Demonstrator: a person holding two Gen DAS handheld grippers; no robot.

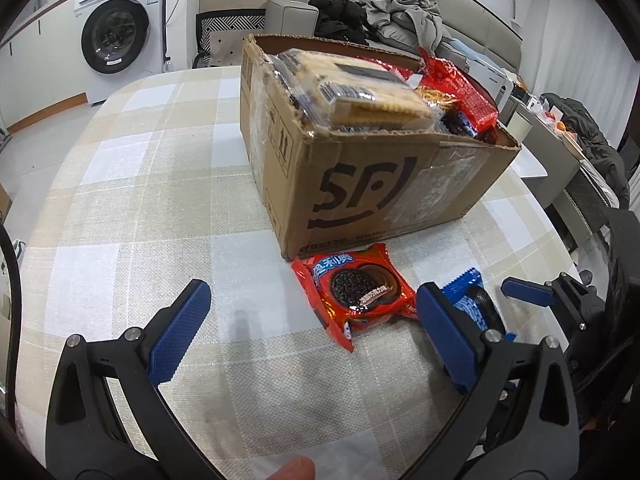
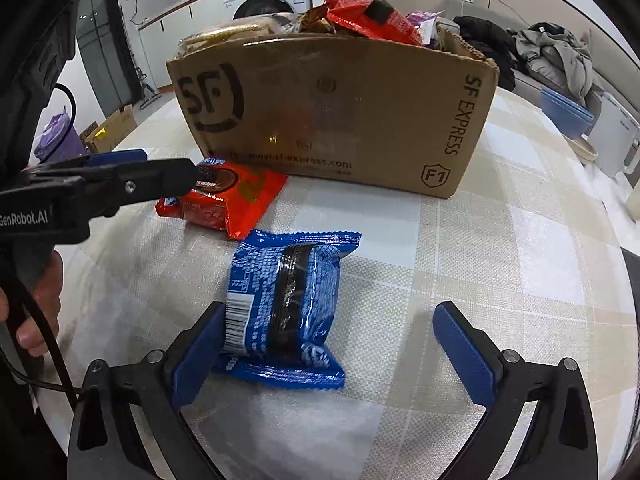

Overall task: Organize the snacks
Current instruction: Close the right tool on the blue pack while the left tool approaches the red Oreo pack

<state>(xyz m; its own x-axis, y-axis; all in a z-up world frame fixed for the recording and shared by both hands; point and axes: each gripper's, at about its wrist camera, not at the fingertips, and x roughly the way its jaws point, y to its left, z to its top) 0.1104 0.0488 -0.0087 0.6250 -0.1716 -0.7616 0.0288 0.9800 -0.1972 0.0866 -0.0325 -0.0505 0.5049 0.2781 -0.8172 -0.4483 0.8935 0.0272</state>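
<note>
Two claws spread wide, holding nothing, left claw (image 1: 312, 322) hiding part of blue packet (image 2: 286, 308), right claw (image 2: 334, 350).

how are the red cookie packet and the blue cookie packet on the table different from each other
The red packet lies face up right beside the cardboard box, with a cookie picture showing; the blue packet lies nearer the grippers, its barcode side showing. The blue packet sits between the open fingers of the right gripper, against the left finger; the red packet is outside the open left gripper. Both are sealed snack packets on the checked tablecloth.
</note>
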